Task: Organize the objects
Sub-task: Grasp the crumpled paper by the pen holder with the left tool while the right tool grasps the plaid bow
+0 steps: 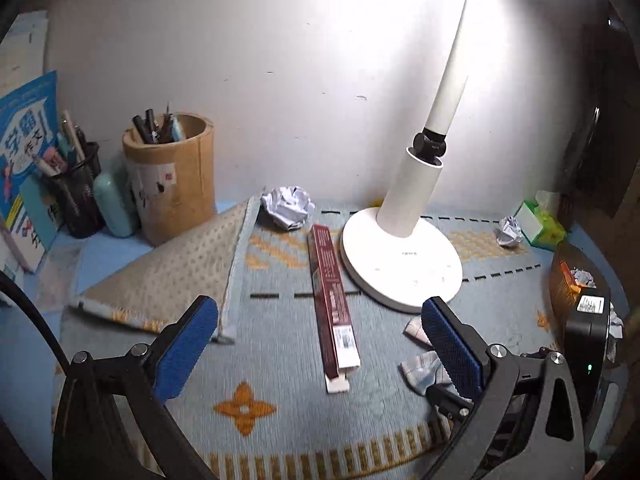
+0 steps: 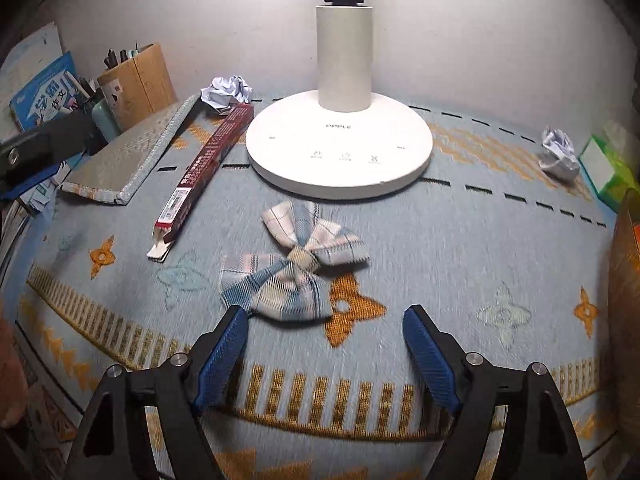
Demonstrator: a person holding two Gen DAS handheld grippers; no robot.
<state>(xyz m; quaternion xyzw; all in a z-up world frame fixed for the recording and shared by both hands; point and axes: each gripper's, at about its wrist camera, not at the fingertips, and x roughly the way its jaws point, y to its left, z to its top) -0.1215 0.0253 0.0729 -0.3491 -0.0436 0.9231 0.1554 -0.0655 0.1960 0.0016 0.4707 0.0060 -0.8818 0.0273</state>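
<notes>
A plaid bow point(image 2: 292, 268) lies flat on the patterned mat, in front of the lamp base. My right gripper point(image 2: 326, 312) hovers just short of it, open, with nothing between the blue pads; its left fingertip is by the bow's near edge. A long dark red box point(image 1: 332, 300) lies lengthwise on the mat, its end flap open. My left gripper point(image 1: 320, 306) stands open above the box, pads wide apart and holding nothing. In the left wrist view the bow point(image 1: 424, 364) is half hidden behind the right finger. Crumpled paper balls point(image 1: 288, 206) point(image 1: 509, 232) lie near the wall.
A white lamp base point(image 2: 340, 148) stands mid-mat. At the left are a cardboard pen holder point(image 1: 172, 176), a black mesh holder point(image 1: 78, 192), a teal case point(image 1: 114, 204), books point(image 1: 24, 152) and a folded-over mat corner point(image 1: 168, 272). A green tissue box point(image 1: 540, 224) sits at the right.
</notes>
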